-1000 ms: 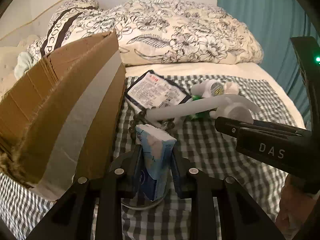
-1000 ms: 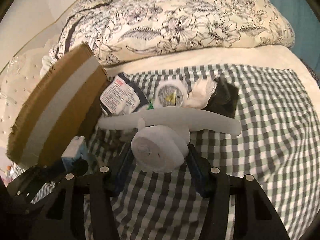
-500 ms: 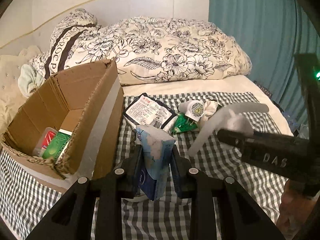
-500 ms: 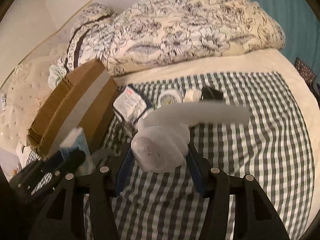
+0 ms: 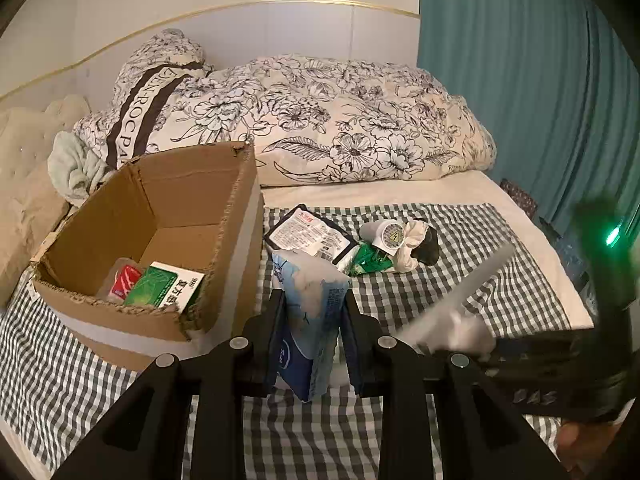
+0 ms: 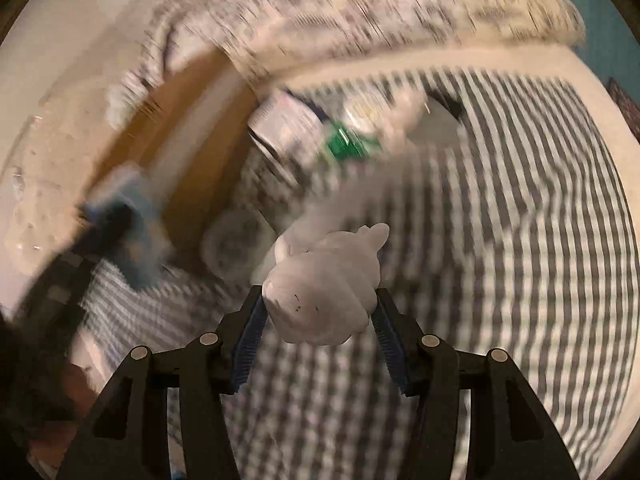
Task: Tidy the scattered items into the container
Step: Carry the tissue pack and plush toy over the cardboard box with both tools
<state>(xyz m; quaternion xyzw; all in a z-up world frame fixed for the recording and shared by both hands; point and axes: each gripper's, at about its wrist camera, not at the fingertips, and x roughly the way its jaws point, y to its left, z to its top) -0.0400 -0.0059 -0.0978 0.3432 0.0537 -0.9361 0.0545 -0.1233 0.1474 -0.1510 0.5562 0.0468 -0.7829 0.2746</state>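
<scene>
- Left claw (image 5: 310,320): clamped on a blue tissue pack (image 5: 308,316), held beside the box (image 5: 160,216) at the bed's left edge.
- Right claw (image 6: 320,312): gripping a white tool (image 6: 324,292) above the checked cloth (image 6: 500,280).
- Packets (image 5: 306,234): mid-bed.

Left gripper (image 5: 310,320): black angular linkage arms, silver round screws at the joints, dark pads with blue edges. Right gripper (image 6: 320,316): same black frame, silver screws, ribbed blue pads. From the left view its body looked black, white "DAS" lettering on the side, a green light (image 5: 612,235) above, though that part was blurred.
</scene>
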